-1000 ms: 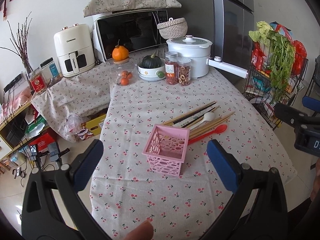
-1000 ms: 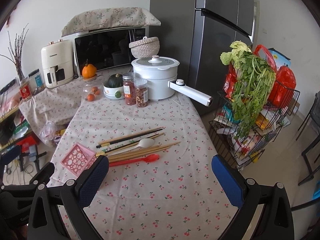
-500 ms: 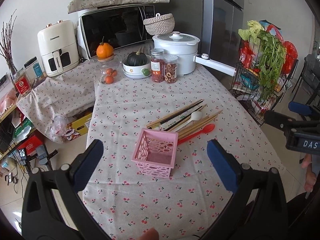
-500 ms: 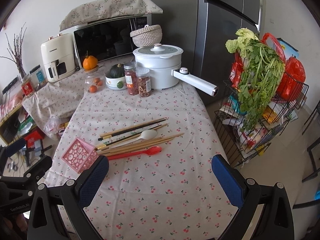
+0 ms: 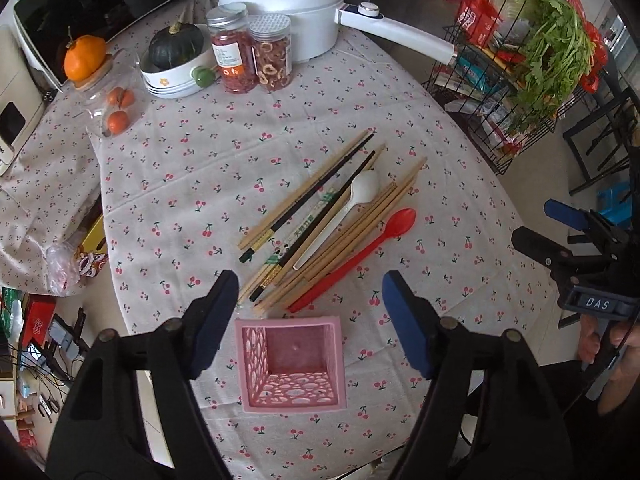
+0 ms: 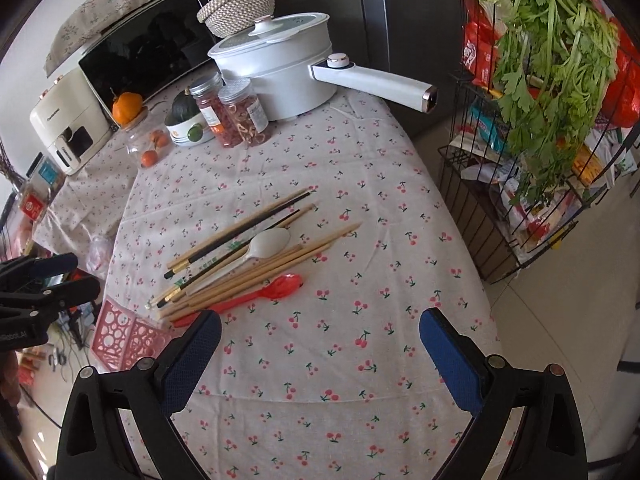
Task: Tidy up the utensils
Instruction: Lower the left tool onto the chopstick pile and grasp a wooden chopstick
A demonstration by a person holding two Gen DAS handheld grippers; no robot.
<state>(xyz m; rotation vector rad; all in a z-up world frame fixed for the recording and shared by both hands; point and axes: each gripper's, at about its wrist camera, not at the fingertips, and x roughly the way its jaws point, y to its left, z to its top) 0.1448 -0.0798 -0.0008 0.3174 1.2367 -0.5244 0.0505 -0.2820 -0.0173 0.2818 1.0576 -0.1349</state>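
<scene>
An empty pink perforated basket (image 5: 292, 364) stands upright on the cherry-print tablecloth; it also shows in the right wrist view (image 6: 120, 334). My left gripper (image 5: 308, 312) is open, hovering above it, its fingers apart on either side. Just beyond lies a pile of several wooden and black chopsticks (image 5: 320, 216), a white spoon (image 5: 352, 204) and a red spoon (image 5: 360, 252). In the right wrist view the chopsticks (image 6: 240, 256), white spoon (image 6: 264, 246) and red spoon (image 6: 256, 296) lie ahead and left of my open, empty right gripper (image 6: 320, 344).
At the table's far end stand a white pot with a long handle (image 5: 288, 8), two jars (image 5: 252, 52), a bowl with a squash (image 5: 176, 60) and a bag of oranges (image 5: 116, 108). A wire rack of greens (image 6: 540, 120) stands off the table's right edge.
Both grippers have moved forward and tilted down over the table. The left one now looks straight into the basket; the utensils appear closer in both views. Both stay open.
</scene>
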